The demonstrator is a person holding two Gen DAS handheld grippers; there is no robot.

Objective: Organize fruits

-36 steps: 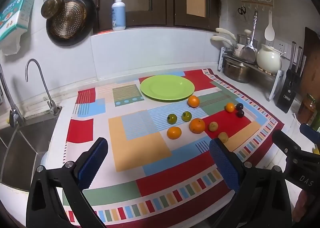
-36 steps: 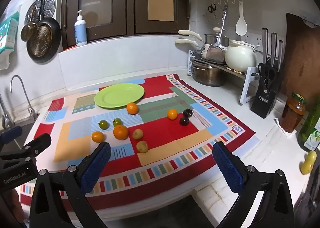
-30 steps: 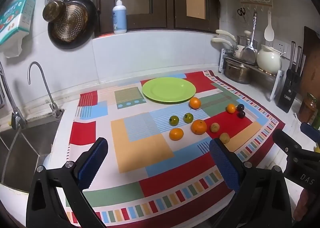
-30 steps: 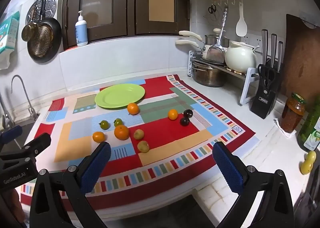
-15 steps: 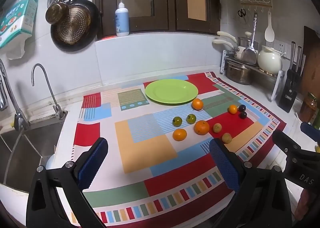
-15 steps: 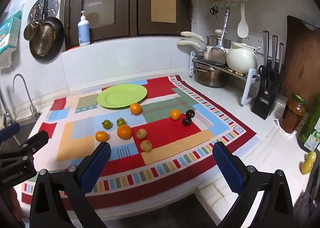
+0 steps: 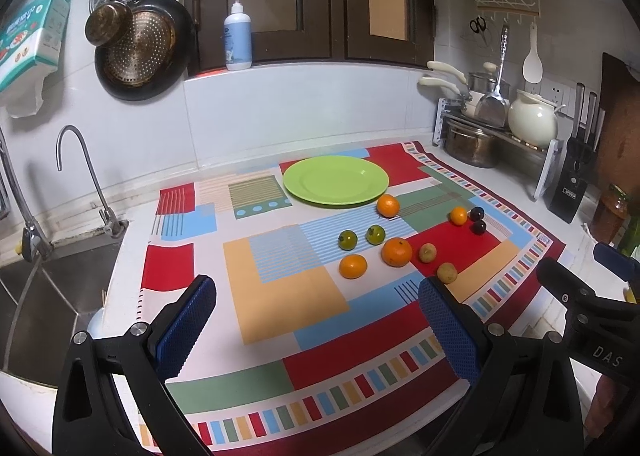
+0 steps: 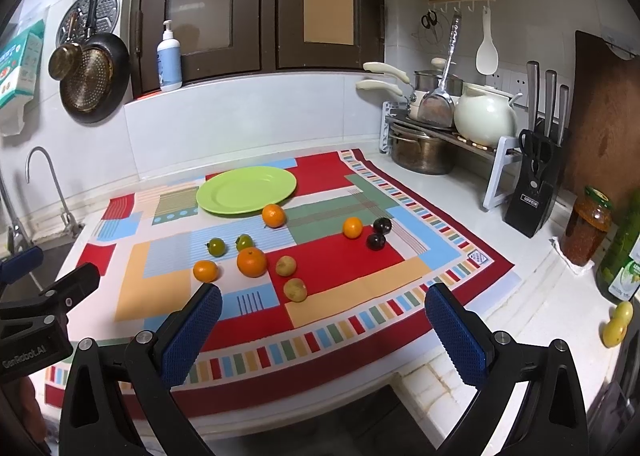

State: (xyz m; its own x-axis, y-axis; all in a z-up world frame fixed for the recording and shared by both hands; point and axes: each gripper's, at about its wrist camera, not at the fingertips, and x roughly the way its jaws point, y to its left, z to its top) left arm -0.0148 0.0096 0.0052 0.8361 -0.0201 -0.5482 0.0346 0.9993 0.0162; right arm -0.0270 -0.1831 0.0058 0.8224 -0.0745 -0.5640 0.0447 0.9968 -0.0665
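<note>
A green plate (image 7: 336, 180) (image 8: 246, 189) lies empty at the back of a patterned cloth (image 7: 280, 296). In front of it lie several loose fruits: a large orange (image 7: 396, 252) (image 8: 251, 262), smaller oranges (image 7: 353, 266) (image 7: 388, 205) (image 7: 458, 215), two green fruits (image 7: 347, 240) (image 7: 375, 234), two yellowish fruits (image 7: 427, 252) (image 7: 446, 272) and two dark plums (image 7: 477, 213) (image 8: 376, 241). My left gripper (image 7: 316, 312) is open and empty, above the cloth's front. My right gripper (image 8: 322, 314) is open and empty near the counter's front edge.
A sink (image 7: 36, 288) with a tap (image 7: 80, 175) is at the left. A rack with pots (image 8: 424, 147), a white kettle (image 8: 486, 119), a knife block (image 8: 534, 191), a jar (image 8: 588, 228) and a green bottle (image 8: 624, 256) stand at the right.
Both grippers have drifted slightly left and a little forward, so the scene sits further right in both views. Both stay open and the fruits have not moved.
</note>
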